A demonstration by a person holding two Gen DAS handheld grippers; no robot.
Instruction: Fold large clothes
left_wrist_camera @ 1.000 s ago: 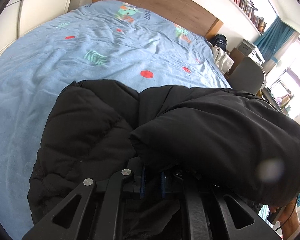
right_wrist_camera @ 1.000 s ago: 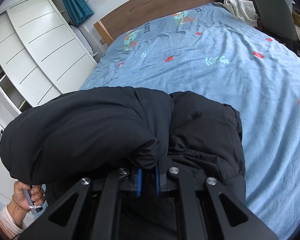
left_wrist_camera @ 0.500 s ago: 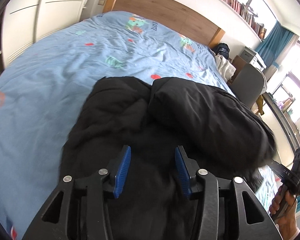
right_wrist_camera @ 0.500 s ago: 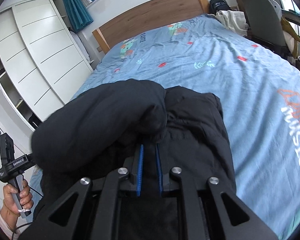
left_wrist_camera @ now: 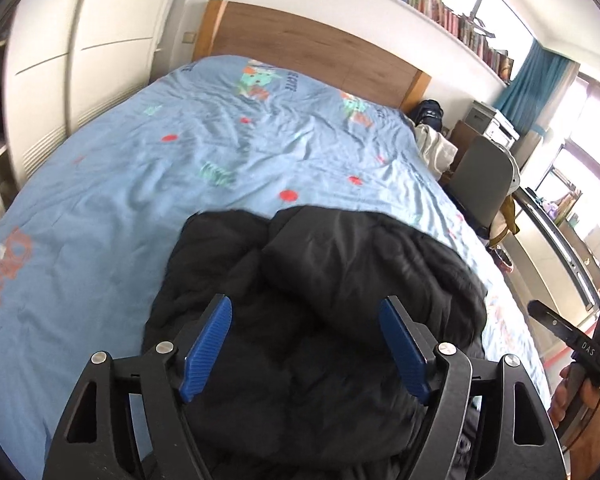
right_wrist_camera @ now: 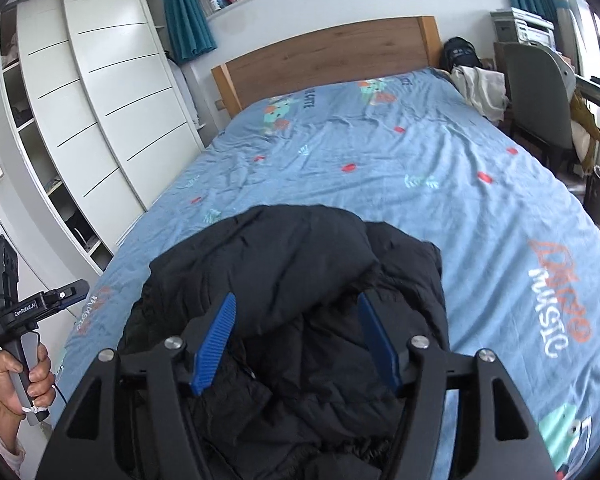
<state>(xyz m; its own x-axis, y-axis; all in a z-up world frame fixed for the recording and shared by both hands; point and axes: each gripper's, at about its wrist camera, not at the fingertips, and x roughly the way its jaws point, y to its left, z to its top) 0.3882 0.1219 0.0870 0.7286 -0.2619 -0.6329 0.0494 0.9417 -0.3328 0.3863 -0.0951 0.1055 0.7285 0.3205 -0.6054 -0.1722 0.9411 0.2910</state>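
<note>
Left wrist view shows the bed (left_wrist_camera: 100, 184) carrying the black puffer jacket (left_wrist_camera: 340, 300), folded in a heap near the foot edge. A second ago both grippers pinched its fabric; now the left hand-held gripper (left_wrist_camera: 304, 346) and the right hand-held gripper (right_wrist_camera: 296, 340) have let go, jaws spread wide above it.

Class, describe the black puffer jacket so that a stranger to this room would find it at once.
Start at the wide bed with the blue patterned cover. At its near end, below both open grippers, lies the black puffer jacket, bundled. It is the only dark, quilted heap on that pale cover.
</note>
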